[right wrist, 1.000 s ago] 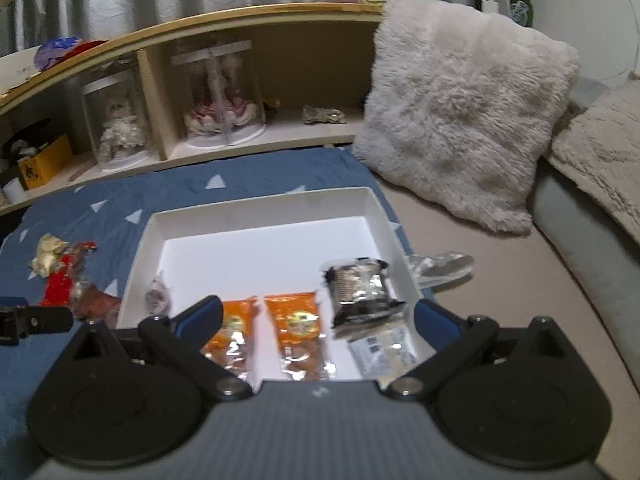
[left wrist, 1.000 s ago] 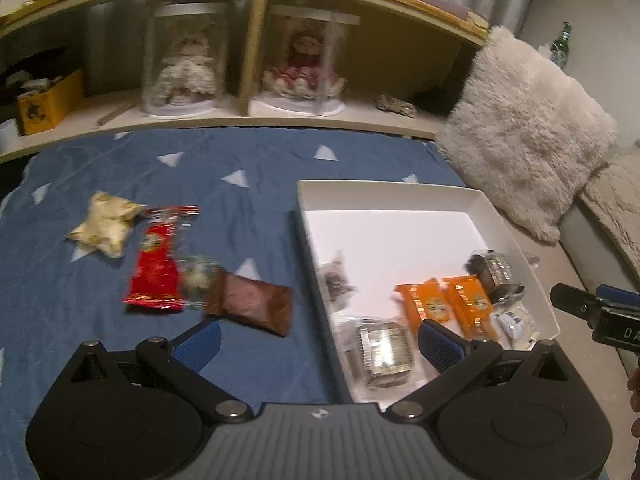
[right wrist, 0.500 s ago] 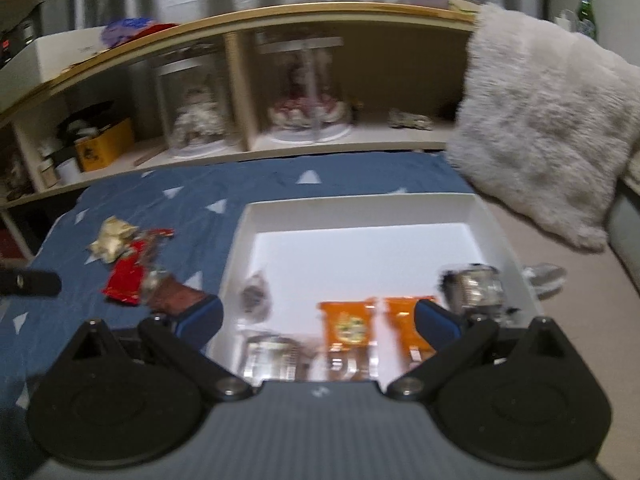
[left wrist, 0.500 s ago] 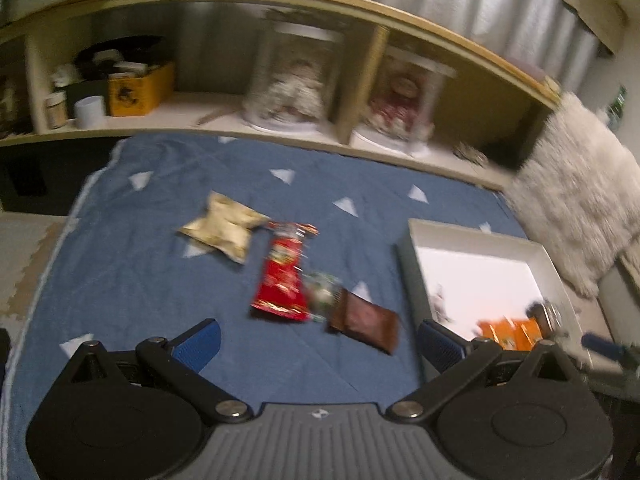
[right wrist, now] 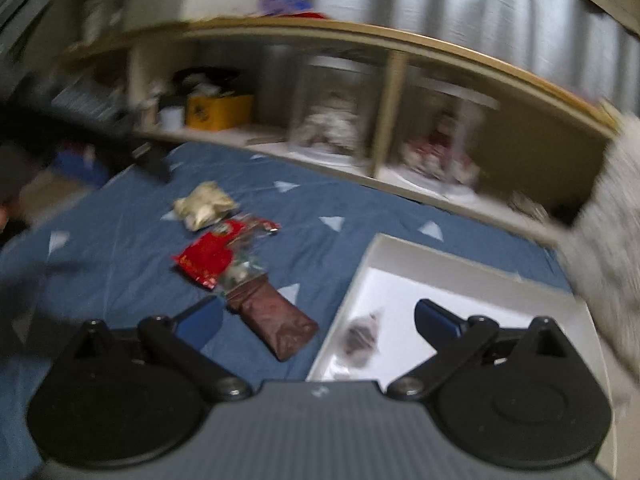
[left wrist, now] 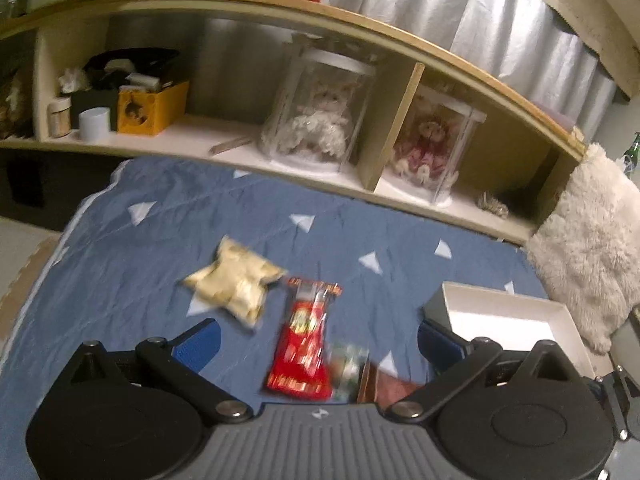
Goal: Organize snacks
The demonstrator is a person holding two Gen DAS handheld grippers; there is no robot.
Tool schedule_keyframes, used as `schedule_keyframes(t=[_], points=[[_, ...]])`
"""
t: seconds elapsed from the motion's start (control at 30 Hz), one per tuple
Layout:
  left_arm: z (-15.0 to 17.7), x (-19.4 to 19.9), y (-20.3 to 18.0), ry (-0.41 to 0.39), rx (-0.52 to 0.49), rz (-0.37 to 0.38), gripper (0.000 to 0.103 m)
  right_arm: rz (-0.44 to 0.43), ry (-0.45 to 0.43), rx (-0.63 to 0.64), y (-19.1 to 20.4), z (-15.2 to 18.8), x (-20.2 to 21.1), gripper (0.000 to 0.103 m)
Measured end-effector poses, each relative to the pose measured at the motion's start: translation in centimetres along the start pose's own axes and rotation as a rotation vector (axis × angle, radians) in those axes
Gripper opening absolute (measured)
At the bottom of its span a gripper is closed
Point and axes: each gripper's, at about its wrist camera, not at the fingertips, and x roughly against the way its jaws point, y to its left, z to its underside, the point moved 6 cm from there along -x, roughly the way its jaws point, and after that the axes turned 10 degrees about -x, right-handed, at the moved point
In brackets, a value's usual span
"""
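Several snacks lie on the blue blanket (left wrist: 120, 248): a gold packet (left wrist: 236, 280), a red packet (left wrist: 306, 344), a small clear-wrapped sweet (left wrist: 348, 368) and a brown packet (left wrist: 394, 386). They also show in the right wrist view: the gold packet (right wrist: 206, 204), the red packet (right wrist: 212, 254), the brown packet (right wrist: 276, 326). The white box (left wrist: 508, 316) is to the right; in the right wrist view the box (right wrist: 400, 252) holds a dark wrapped sweet (right wrist: 362, 338). My left gripper (left wrist: 318, 340) is open above the red packet. My right gripper (right wrist: 318, 318) is open and empty over the brown packet and the box edge.
A wooden shelf (left wrist: 320, 176) runs along the back with two doll cases (left wrist: 320, 120), a yellow box (left wrist: 150, 108) and small jars. A fluffy white pillow (left wrist: 592, 256) leans at the right. The blanket's left edge drops to the floor (left wrist: 24, 248).
Both grippers have swung left, away from the box and toward the loose snacks on the blanket. Both views are blurred by motion. Both grippers stay open and empty.
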Motion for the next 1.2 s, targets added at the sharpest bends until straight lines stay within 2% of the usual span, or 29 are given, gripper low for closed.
schedule_keyframes(t=[0.07,0.13,0.27,0.33,0.4,0.5,0.57,0.63,0.67,0.7,0.8,0.87,0.9,0.93,1.03,1.13,1.2], points=[[-0.3,-1.5,0.0,-0.009,0.003,0.017,0.103,-0.014,0.007,0.108,0.9,-0.2,-1.0,0.102],[-0.1,-3.1,0.2,0.019,0.024,0.033,0.103,-0.059,0.027,0.21,1.8,-0.4,-2.1,0.101],[0.2,-5.5,0.5,0.051,0.038,0.082,0.101,-0.119,0.102,0.361,3.2,-0.8,-5.1,0.092],[0.7,-6.7,0.9,0.078,0.039,0.076,0.092,-0.14,0.149,0.438,3.9,-0.5,-6.5,0.088],[1.5,-8.0,1.5,0.122,0.074,0.084,0.078,-0.162,0.199,0.503,4.5,-0.3,-8.1,0.078],[3.1,-9.3,1.9,0.182,0.091,0.105,0.071,-0.167,0.257,0.591,5.1,0.2,-9.9,0.075],[3.7,-9.8,2.1,0.201,0.075,0.09,0.065,-0.171,0.299,0.62,5.3,0.6,-10.8,0.075],[3.9,-9.9,2.2,0.194,0.075,0.093,0.056,-0.176,0.333,0.626,5.6,1.0,-11.6,0.072],[3.9,-9.9,2.2,0.186,0.075,0.104,0.048,-0.175,0.349,0.62,5.6,1.2,-12.0,0.068],[4.0,-9.9,2.1,0.183,0.071,0.108,0.046,-0.177,0.363,0.607,5.8,1.3,-12.2,0.061],[4.4,-9.7,1.9,0.195,0.047,0.101,0.045,-0.178,0.384,0.517,5.7,1.0,-11.9,0.047],[4.5,-9.4,1.8,0.209,0.032,0.096,0.045,-0.169,0.387,0.48,5.6,0.9,-11.6,0.045],[4.6,-9.1,1.7,0.217,0.018,0.093,0.045,-0.165,0.387,0.462,5.5,0.8,-11.4,0.038],[4.7,-8.9,1.5,0.228,0.002,0.089,0.045,-0.164,0.388,0.435,5.6,0.8,-11.2,0.037],[5.3,-8.0,1.4,0.288,-0.069,0.072,0.045,-0.189,0.409,0.319,5.5,0.5,-10.4,0.02],[5.9,-6.8,1.6,0.366,-0.152,0.061,0.045,-0.193,0.417,0.272,5.6,0.6,-9.6,0.02],[6.2,-5.7,1.8,0.4,-0.18,0.064,0.045,-0.199,0.388,0.301,5.7,0.6,-9.1,0.026]])
